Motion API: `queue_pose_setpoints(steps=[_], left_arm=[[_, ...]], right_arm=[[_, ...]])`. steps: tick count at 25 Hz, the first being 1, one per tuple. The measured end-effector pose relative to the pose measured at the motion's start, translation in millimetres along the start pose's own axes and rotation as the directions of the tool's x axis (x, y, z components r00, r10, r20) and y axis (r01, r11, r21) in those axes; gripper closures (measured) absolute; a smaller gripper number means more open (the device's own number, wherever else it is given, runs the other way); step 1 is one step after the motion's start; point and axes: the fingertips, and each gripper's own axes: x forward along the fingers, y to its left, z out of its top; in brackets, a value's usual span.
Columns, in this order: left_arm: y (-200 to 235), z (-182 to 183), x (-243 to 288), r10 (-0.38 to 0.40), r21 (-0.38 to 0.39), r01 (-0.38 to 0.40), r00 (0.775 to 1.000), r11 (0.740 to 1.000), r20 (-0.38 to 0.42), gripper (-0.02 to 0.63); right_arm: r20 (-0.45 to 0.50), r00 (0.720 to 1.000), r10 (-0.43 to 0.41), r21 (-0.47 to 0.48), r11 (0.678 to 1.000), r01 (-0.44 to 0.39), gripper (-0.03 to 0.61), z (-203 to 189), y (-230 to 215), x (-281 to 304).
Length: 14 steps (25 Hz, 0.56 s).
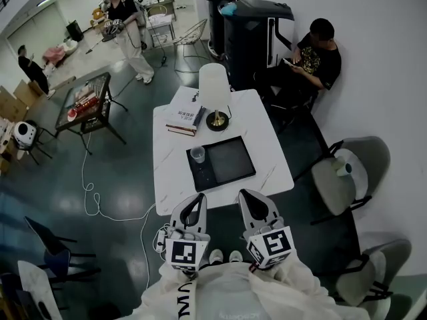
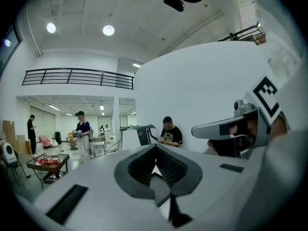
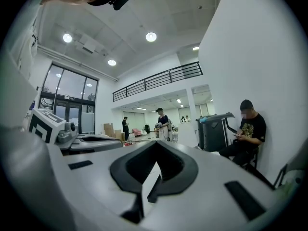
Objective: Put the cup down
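Observation:
A clear cup (image 1: 197, 155) stands upright on the far left corner of a black tray (image 1: 230, 162), which lies on the white table (image 1: 173, 179). Both grippers hang close to my body, short of the table's near edge and well apart from the cup. In the head view the left gripper (image 1: 193, 202) and the right gripper (image 1: 250, 197) point toward the table side by side. The left gripper view shows its jaws (image 2: 156, 150) closed together with nothing held. In the right gripper view the jaws (image 3: 155, 146) are likewise shut and empty. The cup does not show in either gripper view.
A white lamp (image 1: 215, 95) and stacked books (image 1: 185, 121) sit at the table's far end. A person sits at the wall (image 1: 313, 59) to the far right. Grey chairs (image 1: 347, 172) stand at the right, a glass side table (image 1: 87, 105) at the left, a cable (image 1: 93, 192) on the floor.

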Motion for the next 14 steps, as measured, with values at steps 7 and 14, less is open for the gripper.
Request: queue_pose_setpoints(steps=[7, 14], left_arm=[[1, -10, 4, -0.003, 0.000, 0.003, 1.000, 1.000, -0.027, 0.604], [5, -16, 10, 0.001, -0.002, -0.001, 0.999, 1.000, -0.039, 0.604]], right_arm=[[-0.022, 1.000, 0.004, 0.020, 1.000, -0.004, 0.574, -10, -2, 4], [-0.028, 1.000, 0.011, 0.022, 1.000, -0.011, 0.574, -12, -5, 11]])
